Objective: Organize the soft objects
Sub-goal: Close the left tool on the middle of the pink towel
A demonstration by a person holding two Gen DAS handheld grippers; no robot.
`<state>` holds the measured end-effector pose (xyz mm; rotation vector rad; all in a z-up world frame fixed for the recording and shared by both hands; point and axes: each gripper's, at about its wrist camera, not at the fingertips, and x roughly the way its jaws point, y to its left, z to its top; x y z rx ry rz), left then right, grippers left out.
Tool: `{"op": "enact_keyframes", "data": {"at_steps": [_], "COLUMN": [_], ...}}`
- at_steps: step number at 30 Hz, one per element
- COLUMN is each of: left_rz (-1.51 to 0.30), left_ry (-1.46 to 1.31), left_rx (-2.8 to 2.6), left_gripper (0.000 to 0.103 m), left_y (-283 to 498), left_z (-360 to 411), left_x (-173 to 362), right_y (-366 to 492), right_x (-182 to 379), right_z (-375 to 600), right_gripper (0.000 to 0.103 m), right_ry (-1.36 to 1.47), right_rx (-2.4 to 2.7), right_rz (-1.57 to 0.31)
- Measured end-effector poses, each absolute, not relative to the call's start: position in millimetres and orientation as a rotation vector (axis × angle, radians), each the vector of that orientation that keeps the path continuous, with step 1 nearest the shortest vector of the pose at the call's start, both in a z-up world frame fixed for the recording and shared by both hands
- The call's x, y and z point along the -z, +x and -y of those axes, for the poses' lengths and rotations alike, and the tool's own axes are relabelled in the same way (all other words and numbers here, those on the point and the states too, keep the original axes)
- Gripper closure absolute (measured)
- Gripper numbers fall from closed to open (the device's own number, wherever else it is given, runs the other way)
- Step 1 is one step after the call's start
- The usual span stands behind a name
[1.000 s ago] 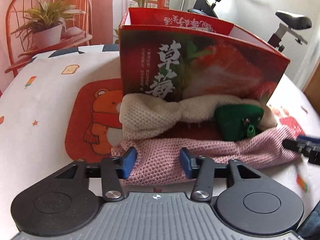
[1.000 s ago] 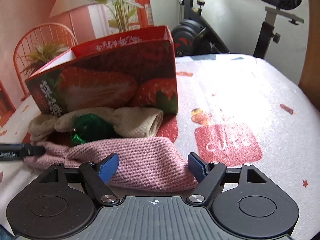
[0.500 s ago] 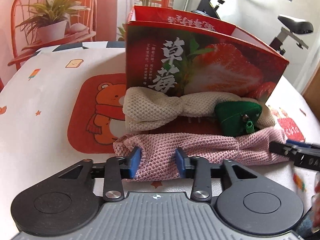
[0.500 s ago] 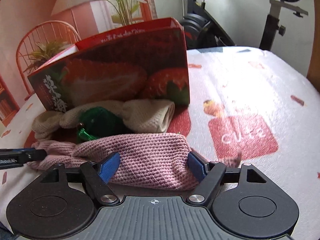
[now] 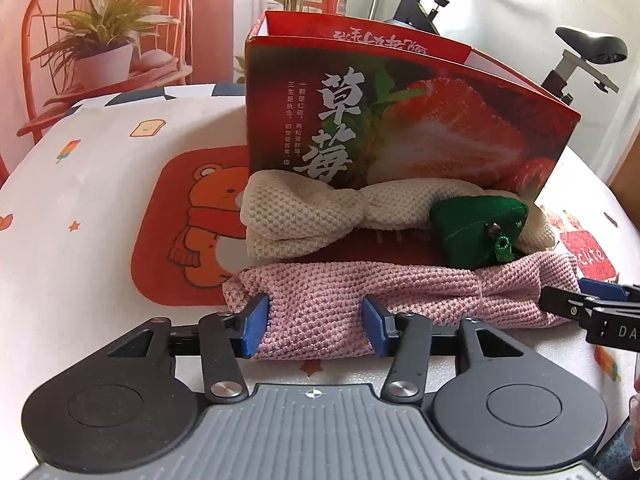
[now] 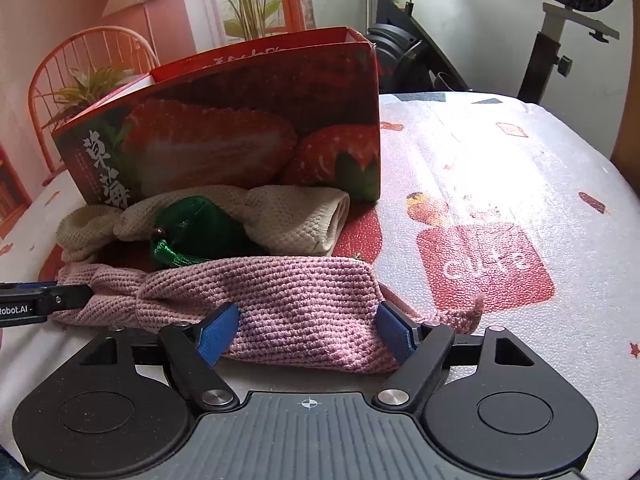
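Observation:
A pink knit headband (image 5: pixel 360 288) (image 6: pixel 280 288) lies across the table in front of a red strawberry box (image 5: pixel 400 120) (image 6: pixel 224 120). My left gripper (image 5: pixel 316 328) is shut on its left part, the knit bunched between the blue pads. My right gripper (image 6: pixel 307 334) is shut on the wide right end, with a pink tail sticking out to the right. Each gripper's finger shows at the edge of the other view. Between the pink band and the box lie a cream knit headband (image 5: pixel 304 216) (image 6: pixel 296 216) and a green pouch (image 5: pixel 476 232) (image 6: pixel 196 224).
The open-topped box stands upright on a white printed tablecloth (image 6: pixel 500 152). An orange bear print (image 5: pixel 192 232) is to its left and a red "cute" print (image 6: pixel 484 268) to its right. A potted plant on a chair (image 5: pixel 100 40) and an exercise bike (image 6: pixel 560 20) stand beyond the table.
The pink headband's right end has bunched up between the right pads and a tail now sticks out. The box looms a little larger in the right view. The left view barely differs.

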<state>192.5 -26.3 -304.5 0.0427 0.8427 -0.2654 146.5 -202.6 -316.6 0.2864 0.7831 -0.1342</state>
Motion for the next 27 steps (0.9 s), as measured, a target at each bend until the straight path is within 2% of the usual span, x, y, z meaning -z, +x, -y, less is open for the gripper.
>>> {"op": "enact_keyframes", "data": {"at_steps": [2, 5, 8, 17, 22, 27], "left_rz": [-0.84, -0.84, -0.842, -0.852, -0.85, -0.849], "left_ry": [0.045, 0.043, 0.043, 0.031, 0.026, 0.007], "left_rx": [0.271, 0.279, 0.286, 0.303, 0.308, 0.316], "left_gripper": [0.055, 0.065, 0.072, 0.079, 0.081, 0.084], "left_y": [191.5, 190.8, 189.4, 185.5, 179.8, 169.2], "left_z": [26.8, 26.5, 24.4, 21.0, 19.6, 15.2], "left_x": [304.6, 304.2, 303.4, 303.3, 303.3, 302.8], "right_y": [147.5, 147.3, 146.2, 141.1, 135.0, 124.2], "right_x": [317.3, 317.5, 316.6, 313.5, 312.9, 312.8], "right_z": [200.5, 199.4, 198.9, 195.9, 197.1, 197.4], "right_gripper": [0.026, 0.025, 0.028, 0.057, 0.076, 0.086], "right_ry": [0.278, 0.274, 0.277, 0.281, 0.298, 0.324], "right_rx": [0.132, 0.129, 0.115, 0.065, 0.048, 0.043], "right_rz": [-0.785, -0.783, -0.786, -0.791, -0.792, -0.79]}}
